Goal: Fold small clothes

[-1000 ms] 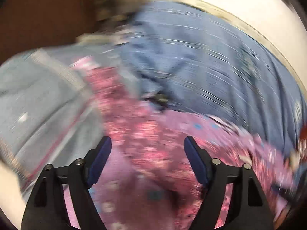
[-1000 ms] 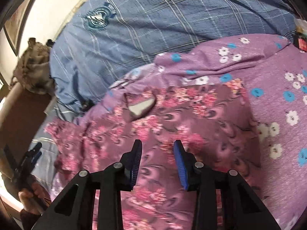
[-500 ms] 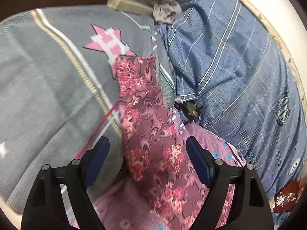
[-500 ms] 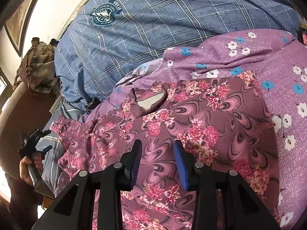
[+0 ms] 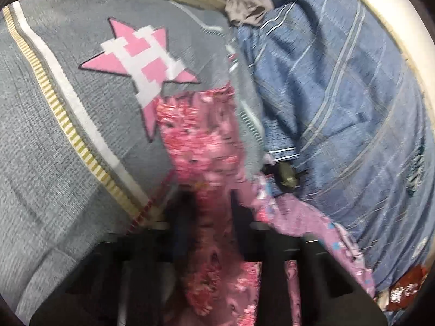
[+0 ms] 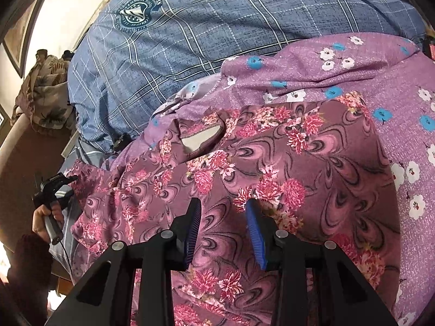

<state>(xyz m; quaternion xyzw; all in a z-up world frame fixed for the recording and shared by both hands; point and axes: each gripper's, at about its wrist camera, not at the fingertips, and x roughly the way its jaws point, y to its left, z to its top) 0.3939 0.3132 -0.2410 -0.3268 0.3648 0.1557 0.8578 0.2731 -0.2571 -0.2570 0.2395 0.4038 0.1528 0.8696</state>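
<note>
Bed w/ grey star blanket (image 5: 68,163); blue plaid shirt (image 6: 217,27) & lilac floral cloth (image 6: 312,68) on it.

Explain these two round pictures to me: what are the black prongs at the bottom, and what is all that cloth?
No robot here: a person holds a hand tool with two jaws in each hand, and a wide-angle camera on each looks along them. One picture comes from the left gripper, blurred, its jaws shut on a strip of the maroon flowered garment. The other comes from the right gripper; its jaws are closing over the same garment, pads apart. At that picture's left edge you see the person's hand with the other tool. Underneath lie a purple flowered cloth, a blue checked cloth and a grey blanket with a pink star.
</note>
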